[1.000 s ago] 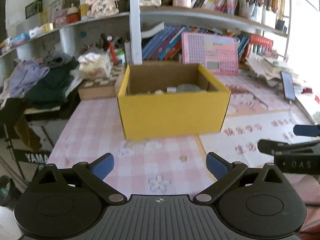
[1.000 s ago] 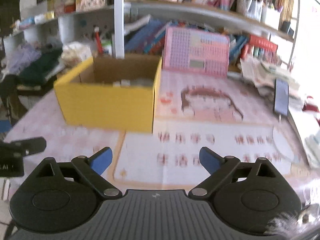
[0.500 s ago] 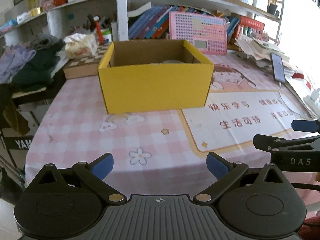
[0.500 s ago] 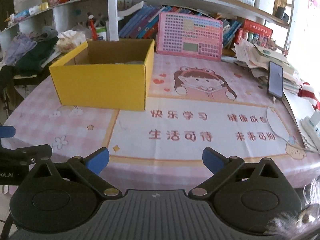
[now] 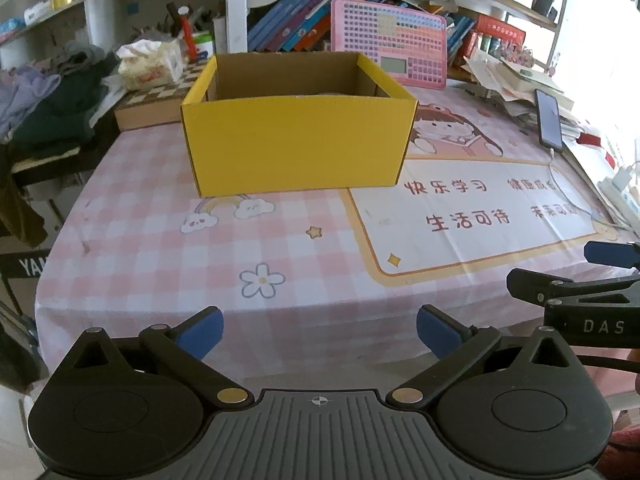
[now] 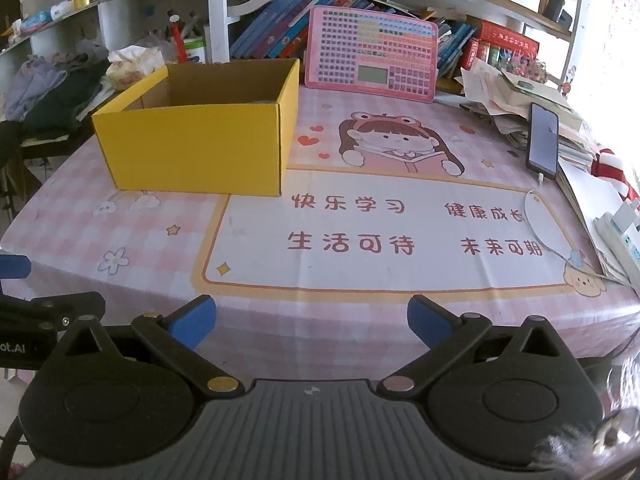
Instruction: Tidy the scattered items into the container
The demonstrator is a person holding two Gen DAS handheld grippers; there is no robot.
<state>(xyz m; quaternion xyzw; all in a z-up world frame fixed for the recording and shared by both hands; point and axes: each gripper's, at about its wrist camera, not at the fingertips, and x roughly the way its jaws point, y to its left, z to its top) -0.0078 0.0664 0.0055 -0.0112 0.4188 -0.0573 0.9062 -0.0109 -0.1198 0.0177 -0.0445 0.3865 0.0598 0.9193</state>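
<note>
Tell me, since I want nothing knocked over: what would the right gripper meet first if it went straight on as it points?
Probably the tablecloth at the near table edge; the open right gripper tilts downward, nothing lies between. The yellow box sits off left.

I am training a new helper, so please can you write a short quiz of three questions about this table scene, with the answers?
1. True or false: the yellow box is closed by a lid.
2. Which thing stands upright behind the box, against the books? A) a pink board of small squares B) a green bottle C) a laptop
3. Fill in: the phone lies at the table's right side, with a white ___ plugged in.

Key:
1. False; the box is open at the top.
2. A, the pink board.
3. Cable.
</note>
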